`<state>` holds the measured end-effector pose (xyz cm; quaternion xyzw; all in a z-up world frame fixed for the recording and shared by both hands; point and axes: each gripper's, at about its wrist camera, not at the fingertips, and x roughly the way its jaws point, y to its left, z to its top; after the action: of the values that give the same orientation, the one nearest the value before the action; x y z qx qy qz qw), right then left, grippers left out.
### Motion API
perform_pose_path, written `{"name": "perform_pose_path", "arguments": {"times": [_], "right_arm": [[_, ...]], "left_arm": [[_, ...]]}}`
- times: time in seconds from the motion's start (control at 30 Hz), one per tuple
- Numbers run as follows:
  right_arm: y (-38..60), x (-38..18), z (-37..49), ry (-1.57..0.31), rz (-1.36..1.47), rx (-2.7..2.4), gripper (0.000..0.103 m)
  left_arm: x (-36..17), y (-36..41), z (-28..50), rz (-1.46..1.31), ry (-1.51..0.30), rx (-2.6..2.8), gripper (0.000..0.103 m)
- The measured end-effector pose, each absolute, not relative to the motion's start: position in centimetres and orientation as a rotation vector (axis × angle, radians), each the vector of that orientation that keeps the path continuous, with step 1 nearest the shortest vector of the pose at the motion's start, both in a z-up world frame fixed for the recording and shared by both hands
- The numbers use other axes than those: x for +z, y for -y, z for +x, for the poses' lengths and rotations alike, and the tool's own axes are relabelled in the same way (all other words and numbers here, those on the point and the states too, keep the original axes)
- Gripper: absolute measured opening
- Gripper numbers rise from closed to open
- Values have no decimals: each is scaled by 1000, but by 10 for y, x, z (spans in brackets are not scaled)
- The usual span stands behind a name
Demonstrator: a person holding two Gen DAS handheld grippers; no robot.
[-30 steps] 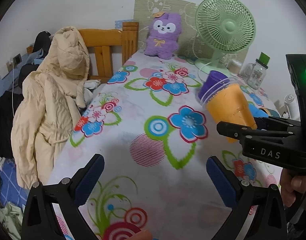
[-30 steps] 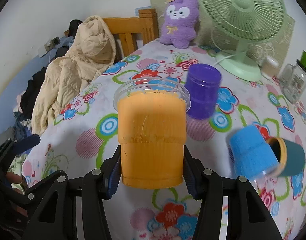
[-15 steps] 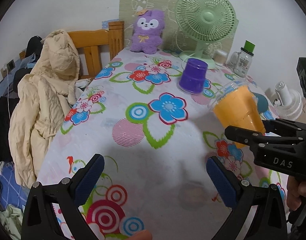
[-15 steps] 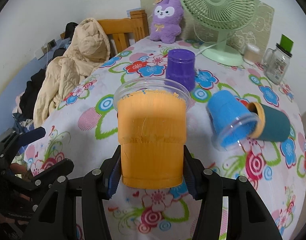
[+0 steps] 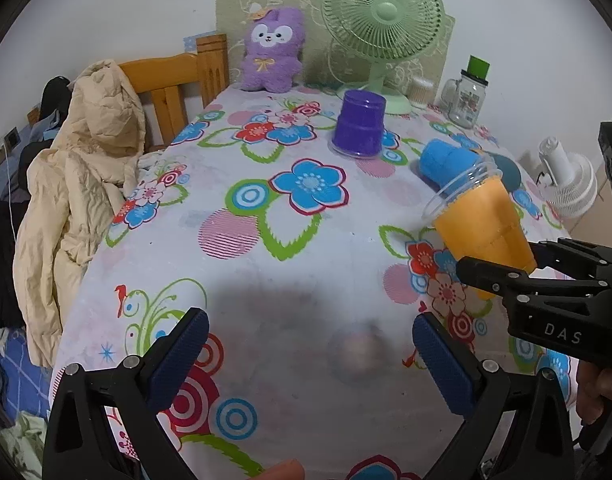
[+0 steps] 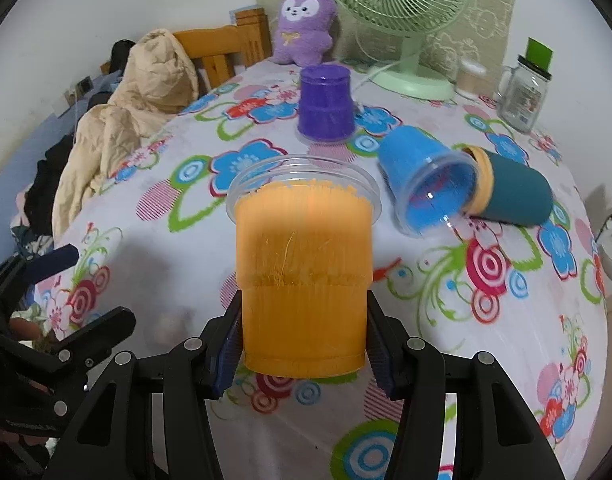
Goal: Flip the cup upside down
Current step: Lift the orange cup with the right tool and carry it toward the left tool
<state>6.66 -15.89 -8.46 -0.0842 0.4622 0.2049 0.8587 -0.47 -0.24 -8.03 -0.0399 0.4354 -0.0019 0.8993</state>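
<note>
While the right gripper (image 6: 302,344) clamped only the orange cup's (image 6: 304,268) base, the slick plastic risked slipping during inversion; the left gripper (image 5: 310,350) stood apart, empty.

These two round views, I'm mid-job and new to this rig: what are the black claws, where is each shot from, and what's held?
Each claw is a hand-held two-finger tool with a fisheye camera looking along its fingers. The left tool is open and holds nothing. The right tool is shut on the orange cup, mouth pointing away, above the flowered table. On the table: a purple cup upside down, and a blue cup and a teal cup on their sides.
</note>
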Motion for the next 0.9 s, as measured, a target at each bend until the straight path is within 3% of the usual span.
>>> {"name": "perform_pose_path", "arguments": {"times": [0.9], "right_arm": [[187, -110, 48, -1048, -142, 369, 59]], "left_arm": [[-92, 24, -9, -52, -938, -34, 103]]}}
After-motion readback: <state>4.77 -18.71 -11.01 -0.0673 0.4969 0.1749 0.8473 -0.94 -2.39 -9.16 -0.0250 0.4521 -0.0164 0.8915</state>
